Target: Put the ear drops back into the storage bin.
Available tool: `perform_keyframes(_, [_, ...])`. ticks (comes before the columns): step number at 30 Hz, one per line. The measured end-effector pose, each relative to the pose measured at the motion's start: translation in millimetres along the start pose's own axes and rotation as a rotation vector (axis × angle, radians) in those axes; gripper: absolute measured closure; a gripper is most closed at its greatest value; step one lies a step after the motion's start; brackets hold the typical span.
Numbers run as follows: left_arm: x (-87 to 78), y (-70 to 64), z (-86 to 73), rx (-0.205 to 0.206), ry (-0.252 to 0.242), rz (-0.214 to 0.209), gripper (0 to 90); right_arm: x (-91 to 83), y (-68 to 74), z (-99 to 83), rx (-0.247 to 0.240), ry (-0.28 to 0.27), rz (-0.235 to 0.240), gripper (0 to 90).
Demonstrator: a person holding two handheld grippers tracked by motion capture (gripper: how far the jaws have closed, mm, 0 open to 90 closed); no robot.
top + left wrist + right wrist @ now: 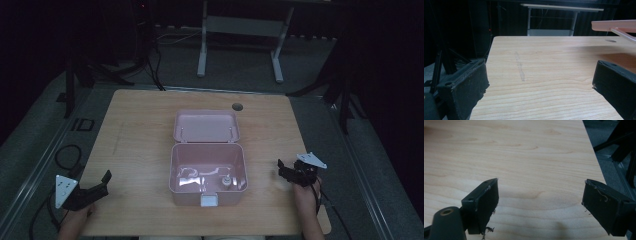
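A pink plastic box (208, 170) stands open in the middle of the wooden table (135, 130), its lid (206, 126) folded back away from me. Something small and pale lies on the box floor (226, 181); I cannot tell what it is. My left gripper (102, 182) hovers at the table's near left corner, open and holding nothing, its jaws spread wide in the left gripper view (540, 82). At the near right, my right gripper (285, 169) is also open with nothing between its fingers (540, 205). The edge of the lid (616, 26) shows in the left gripper view.
A round cable hole (237, 106) sits in the table behind the lid. A faint scuff mark (520, 67) runs along the wood at left. Black stand legs (75, 75) and cables (67, 155) lie on the grey floor around the table; a white desk frame (240, 30) stands beyond.
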State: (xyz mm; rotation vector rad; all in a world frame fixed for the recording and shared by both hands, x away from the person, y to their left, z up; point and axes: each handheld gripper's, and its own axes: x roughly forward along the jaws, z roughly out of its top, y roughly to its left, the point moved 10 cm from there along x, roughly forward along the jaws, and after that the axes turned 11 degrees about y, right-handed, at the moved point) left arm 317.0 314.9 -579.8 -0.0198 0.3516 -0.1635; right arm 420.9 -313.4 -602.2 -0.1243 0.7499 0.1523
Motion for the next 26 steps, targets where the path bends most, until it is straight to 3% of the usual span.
perform_keyframes(6, [0.1, -0.2, 0.0, 0.000, 0.000, -0.001, 0.4, -4.3, -2.0, 2.8, 0.026, -0.064, -0.014, 13.5])
perform_keyframes(10, [-0.1, -0.4, 0.1, 0.002, -0.001, -0.003, 0.4, -11.6, -7.7, 3.8, 0.038, -0.141, -0.082, 13.7])
perform_keyframes(13, [-0.1, -0.2, 0.0, 0.001, 0.000, -0.006, 0.4, -14.3, -9.8, 5.3, 0.035, -0.168, -0.115, 13.7])
perform_keyframes(15, [-0.1, -0.4, 0.0, 0.001, 0.000, -0.005, 0.4, -15.2, -8.5, 6.9, 0.036, -0.178, -0.102, 13.7])
perform_keyframes(19, [-0.1, -0.3, 0.0, 0.001, 0.000, -0.006, 0.4, -16.2, -7.6, 8.8, 0.011, -0.192, -0.132, 13.7])
perform_keyframes(26, [-0.1, -0.3, 0.0, 0.001, 0.000, -0.007, 0.4, -15.6, -5.2, 9.5, -0.012, -0.194, -0.143, 13.7])
